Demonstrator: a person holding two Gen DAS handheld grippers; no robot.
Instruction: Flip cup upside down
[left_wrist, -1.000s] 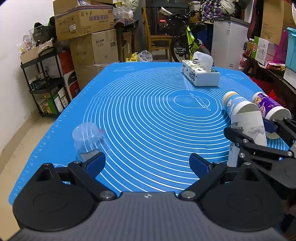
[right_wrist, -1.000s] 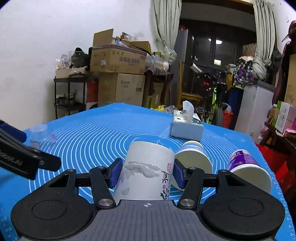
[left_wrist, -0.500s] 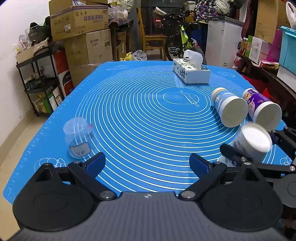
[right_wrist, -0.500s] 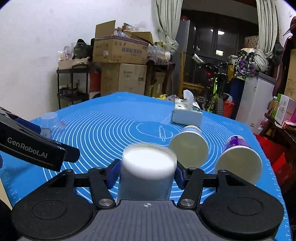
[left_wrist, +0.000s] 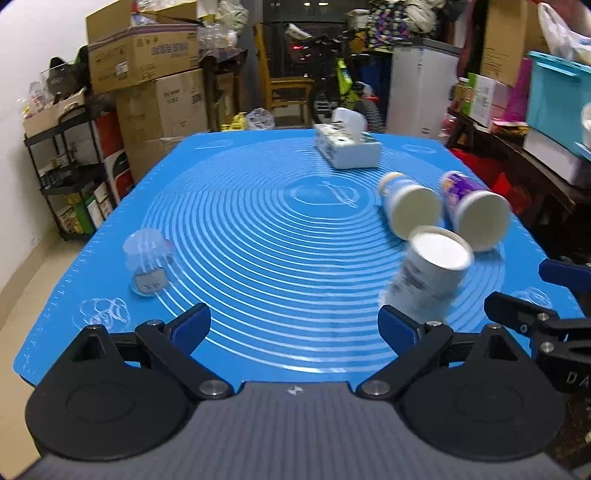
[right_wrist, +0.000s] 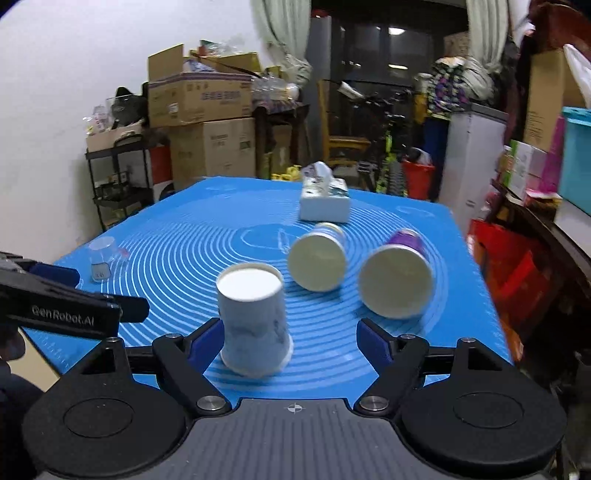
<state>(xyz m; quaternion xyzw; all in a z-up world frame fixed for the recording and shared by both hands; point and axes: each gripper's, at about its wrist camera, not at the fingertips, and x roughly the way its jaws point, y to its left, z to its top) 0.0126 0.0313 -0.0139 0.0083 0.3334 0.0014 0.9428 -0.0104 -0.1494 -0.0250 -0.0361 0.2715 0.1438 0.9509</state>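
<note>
Since half a second ago my right gripper has let go of the white cup, so its jaws are spread wide now and the cup stands upside down on the blue mat on the desk, closer to the left finger. Going left to right: small clear plastic cup on the mat's left side, my left gripper with jaws wide apart and holding nothing, the flipped white cup, then two paper cups lying on their sides, one with a blue print and one purple, with a tissue box farther back.
</note>
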